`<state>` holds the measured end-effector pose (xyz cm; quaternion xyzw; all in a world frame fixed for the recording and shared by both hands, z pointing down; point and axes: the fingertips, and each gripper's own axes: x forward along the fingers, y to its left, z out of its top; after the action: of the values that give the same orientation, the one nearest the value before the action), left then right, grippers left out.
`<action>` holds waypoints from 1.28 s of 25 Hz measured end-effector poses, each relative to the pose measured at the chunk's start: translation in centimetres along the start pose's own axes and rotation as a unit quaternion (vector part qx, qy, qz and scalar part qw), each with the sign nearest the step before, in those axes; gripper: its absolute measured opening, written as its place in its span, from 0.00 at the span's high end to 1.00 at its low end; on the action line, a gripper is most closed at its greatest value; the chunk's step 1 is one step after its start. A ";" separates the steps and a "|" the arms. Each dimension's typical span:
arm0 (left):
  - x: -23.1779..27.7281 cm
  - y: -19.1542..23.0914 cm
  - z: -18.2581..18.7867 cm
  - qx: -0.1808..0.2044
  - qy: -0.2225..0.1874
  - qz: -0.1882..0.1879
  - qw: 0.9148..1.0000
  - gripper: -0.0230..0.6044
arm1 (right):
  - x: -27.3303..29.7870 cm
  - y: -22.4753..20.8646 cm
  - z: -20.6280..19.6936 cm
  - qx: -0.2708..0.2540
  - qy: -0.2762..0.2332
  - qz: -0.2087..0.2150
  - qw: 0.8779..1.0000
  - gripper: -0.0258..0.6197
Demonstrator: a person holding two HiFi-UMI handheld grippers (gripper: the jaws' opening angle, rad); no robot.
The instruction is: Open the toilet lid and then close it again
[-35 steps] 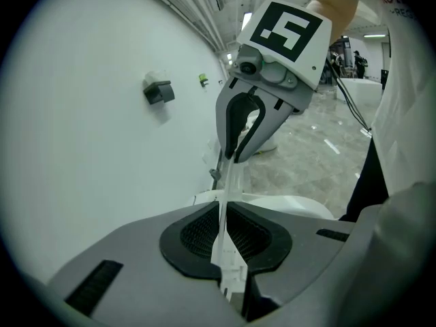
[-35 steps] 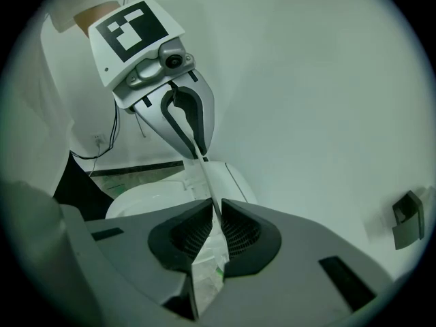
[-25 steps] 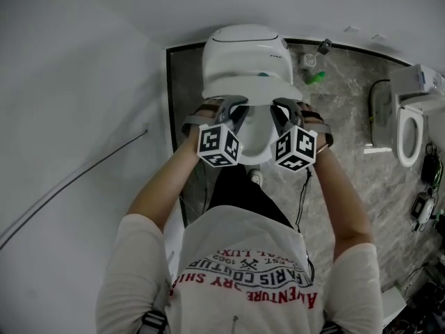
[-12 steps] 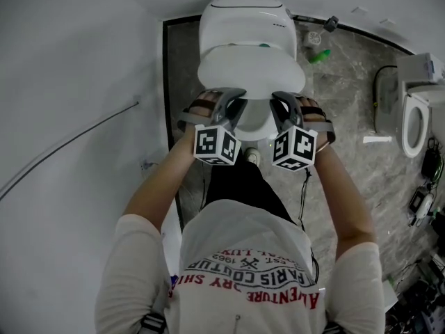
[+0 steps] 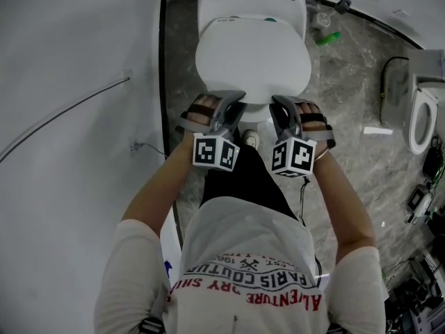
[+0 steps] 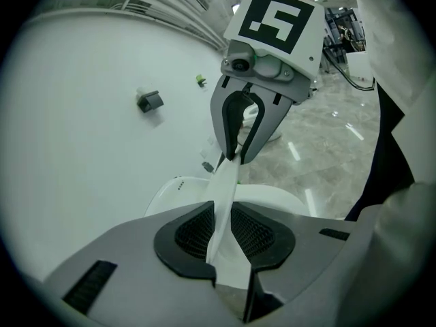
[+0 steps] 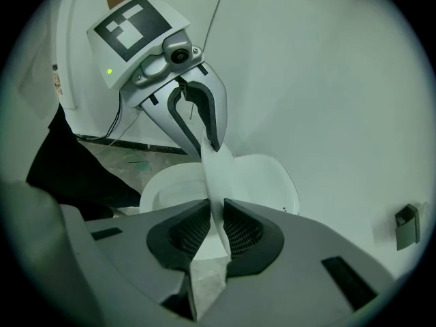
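Observation:
The white toilet lid (image 5: pixel 252 61) lies low over the bowl, which it hides in the head view. Both grippers sit at its front rim, side by side. The lid's thin edge (image 6: pixel 223 196) runs between the jaws of my left gripper (image 5: pixel 235 101); those jaws have just been opening, and the edge rests by one pad with a gap at the other. My right gripper (image 5: pixel 279 104) is shut on the same edge (image 7: pixel 216 182), pads (image 7: pixel 242 231) close on both sides. Each gripper view shows the other gripper, the right (image 6: pixel 235 157) and the left (image 7: pixel 210 145), on the rim.
A second toilet (image 5: pixel 421 117) stands at the right on the marble floor (image 5: pixel 348 96). A green object (image 5: pixel 327 38) lies behind the tank (image 5: pixel 250 2). A white wall with a thin cable (image 5: pixel 62 113) runs along the left. The person's shoe (image 5: pixel 250 139) is just before the bowl.
The lid has come down from raised to almost flat, covering the bowl that showed before. Both grippers moved down and toward the person with its front rim.

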<state>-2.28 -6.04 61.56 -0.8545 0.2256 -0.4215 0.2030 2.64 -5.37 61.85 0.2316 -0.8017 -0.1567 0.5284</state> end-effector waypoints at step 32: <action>7.0 -19.4 -9.5 0.005 0.070 -0.061 0.996 0.76 | 10.0 18.7 -7.8 -0.038 0.038 0.079 0.995 0.85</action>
<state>-2.01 4.35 81.73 -0.8338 0.1849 -0.4932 0.1655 2.60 5.01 81.98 0.1533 -0.7899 -0.1363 0.5779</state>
